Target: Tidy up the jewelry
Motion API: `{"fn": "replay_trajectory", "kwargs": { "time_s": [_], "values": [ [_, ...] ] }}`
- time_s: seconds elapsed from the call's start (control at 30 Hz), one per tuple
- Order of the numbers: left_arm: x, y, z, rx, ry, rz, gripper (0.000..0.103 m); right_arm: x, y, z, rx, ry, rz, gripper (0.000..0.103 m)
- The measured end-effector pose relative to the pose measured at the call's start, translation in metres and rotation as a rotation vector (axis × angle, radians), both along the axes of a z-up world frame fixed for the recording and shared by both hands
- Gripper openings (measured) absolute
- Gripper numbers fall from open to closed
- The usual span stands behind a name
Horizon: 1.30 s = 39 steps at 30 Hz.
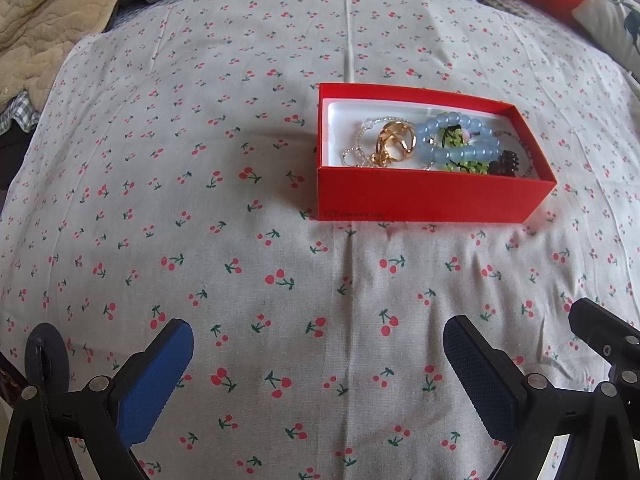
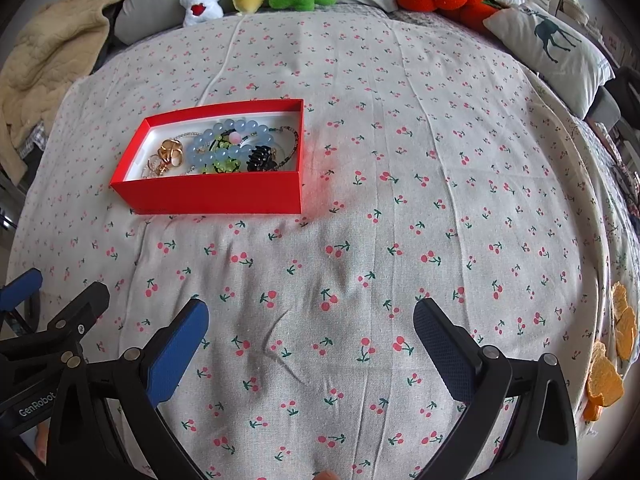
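Well ahead of both spread, empty grippers: red box (image 1: 432,196) holding jewelry (image 1: 440,144).

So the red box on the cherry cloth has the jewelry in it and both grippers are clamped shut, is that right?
Not quite. The red box on the cherry cloth does hold the jewelry, but both grippers are open. Each wrist view shows its own fingers spread wide: left gripper, right gripper, nothing between them.
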State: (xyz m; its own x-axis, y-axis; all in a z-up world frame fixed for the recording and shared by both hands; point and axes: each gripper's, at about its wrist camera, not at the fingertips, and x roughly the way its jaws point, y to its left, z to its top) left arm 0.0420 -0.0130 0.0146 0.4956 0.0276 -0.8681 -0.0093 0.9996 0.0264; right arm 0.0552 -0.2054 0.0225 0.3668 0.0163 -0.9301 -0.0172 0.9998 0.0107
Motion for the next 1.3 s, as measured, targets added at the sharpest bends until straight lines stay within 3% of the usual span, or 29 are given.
{"fn": "replay_trajectory", "kwargs": {
  "time_s": [1.3],
  "values": [
    [-0.0004, 0.0023, -0.0017, -0.004, 0.011, 0.002, 0.102, -0.0006, -0.0023, 0.0001, 0.000, -0.001, -0.007, 0.103]
  ]
}}
